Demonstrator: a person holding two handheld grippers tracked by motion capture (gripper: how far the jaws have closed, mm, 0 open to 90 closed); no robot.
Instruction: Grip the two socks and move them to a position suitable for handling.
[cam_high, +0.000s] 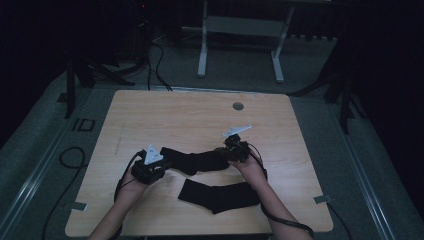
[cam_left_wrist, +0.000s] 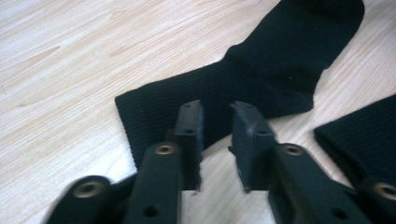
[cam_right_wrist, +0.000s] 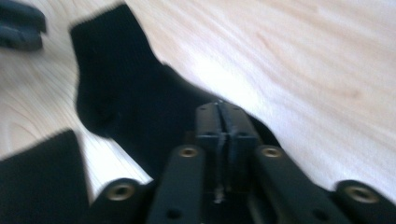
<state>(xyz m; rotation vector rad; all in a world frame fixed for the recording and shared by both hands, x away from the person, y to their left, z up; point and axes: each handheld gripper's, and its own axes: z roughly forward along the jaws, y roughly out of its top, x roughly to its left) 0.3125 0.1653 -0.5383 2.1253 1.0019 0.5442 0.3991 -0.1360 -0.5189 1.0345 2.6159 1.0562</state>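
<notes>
Black and soft, one sock (cam_high: 196, 161) lies stretched out flat in the middle of the wooden desk (cam_high: 150, 110), and a second black sock (cam_high: 220, 196) lies just beside it, closer to the person. The left claw (cam_high: 161, 166) is at the sock's cuff end with its jaws a little apart and nothing squeezed between them. The right claw (cam_high: 224, 152) is at the other end, and its jaws are clenched tight right over the sock; I cannot tell if cloth is pinched in them.

black sock (cam_high: 192, 161) | stretched flat mid-table || second black sock (cam_high: 220, 196) | flat, nearer front edge
</notes>
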